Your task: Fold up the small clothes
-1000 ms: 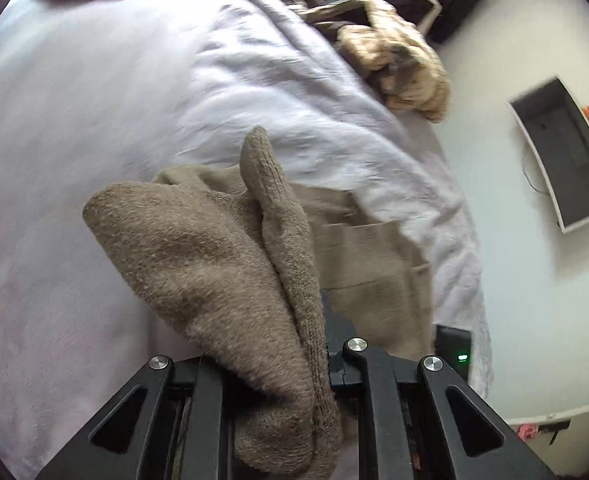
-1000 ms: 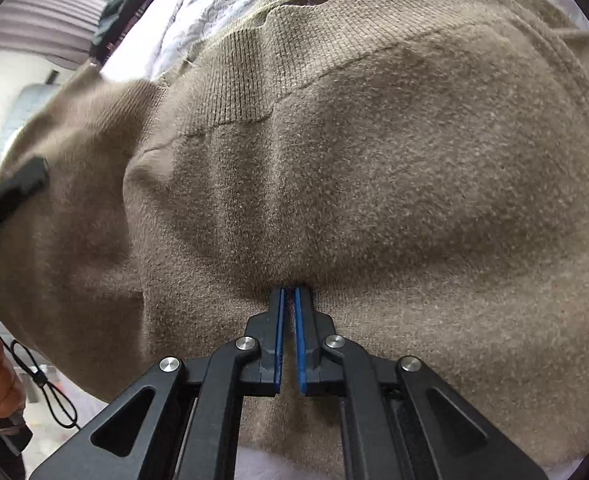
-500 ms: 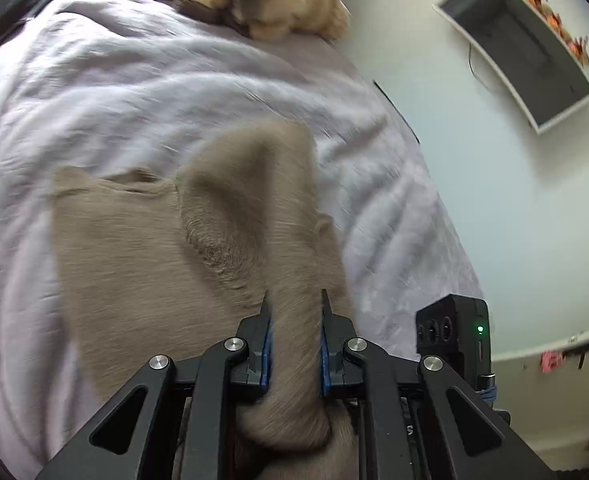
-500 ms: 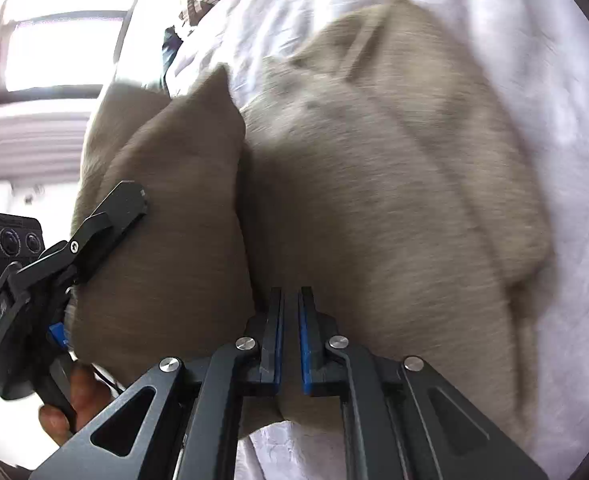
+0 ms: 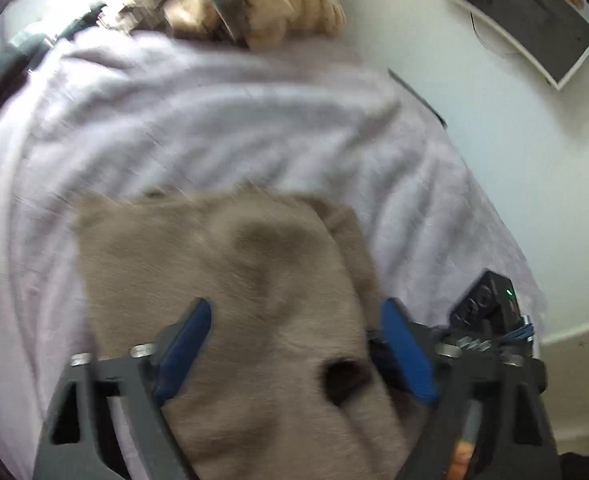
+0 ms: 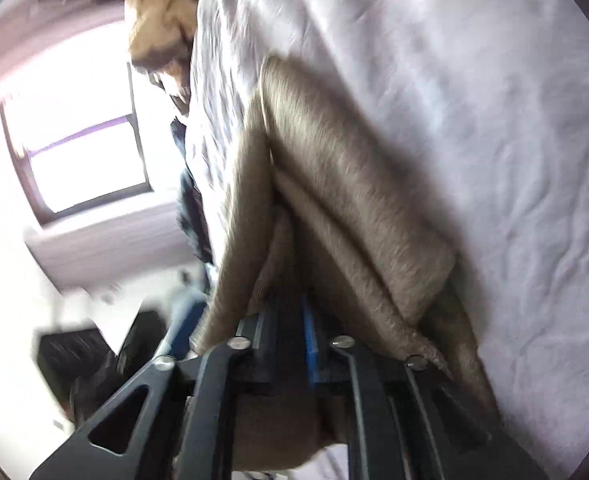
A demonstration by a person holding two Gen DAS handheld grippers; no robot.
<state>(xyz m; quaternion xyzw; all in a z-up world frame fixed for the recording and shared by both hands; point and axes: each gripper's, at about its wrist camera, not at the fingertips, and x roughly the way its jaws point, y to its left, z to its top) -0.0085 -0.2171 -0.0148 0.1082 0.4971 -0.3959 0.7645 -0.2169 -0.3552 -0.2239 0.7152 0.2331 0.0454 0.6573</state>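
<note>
Taupe knit sweater (image 5: 230,280) lies folded over on the near bedsheet (image 5: 214,128); left gripper (image 5: 294,332) spreads wide, releasing it, right gripper (image 6: 282,320) easing open among its layers. More folds likely remain.

Left gripper (image 5: 294,344) is opening, blue-padded fingers (image 5: 186,344) spread wide over the tan knit garment (image 5: 234,280), which lies folded on the white bed (image 5: 214,128).
</note>
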